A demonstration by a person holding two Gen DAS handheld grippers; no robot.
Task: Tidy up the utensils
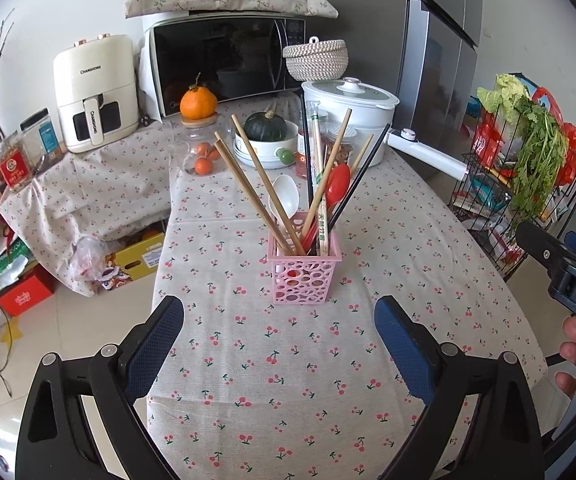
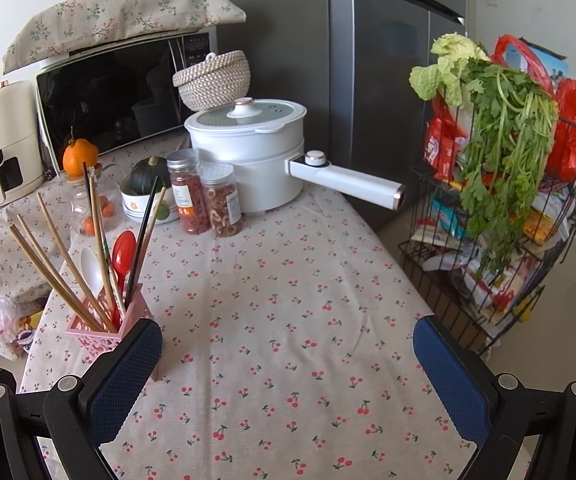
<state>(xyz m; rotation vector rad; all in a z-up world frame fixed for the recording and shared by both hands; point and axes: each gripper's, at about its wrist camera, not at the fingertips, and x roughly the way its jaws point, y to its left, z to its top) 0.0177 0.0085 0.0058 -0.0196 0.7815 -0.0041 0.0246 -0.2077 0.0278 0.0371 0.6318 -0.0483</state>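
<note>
A pink perforated utensil holder (image 1: 304, 276) stands on the cherry-print tablecloth (image 1: 288, 380). It holds several wooden chopsticks (image 1: 247, 184), black chopsticks (image 1: 362, 172), a white spoon (image 1: 283, 196) and a red spoon (image 1: 338, 184). My left gripper (image 1: 279, 316) is open and empty, just in front of the holder. In the right wrist view the holder (image 2: 107, 324) sits at the left, beside my left finger. My right gripper (image 2: 288, 344) is open and empty above the cloth.
At the back stand a white electric pot (image 2: 247, 152) with a long handle, two spice jars (image 2: 203, 196), a bowl with a green squash (image 1: 265, 128), a microwave (image 1: 223, 64) and an air fryer (image 1: 95, 96). A wire rack with greens (image 2: 504, 184) stands right of the table.
</note>
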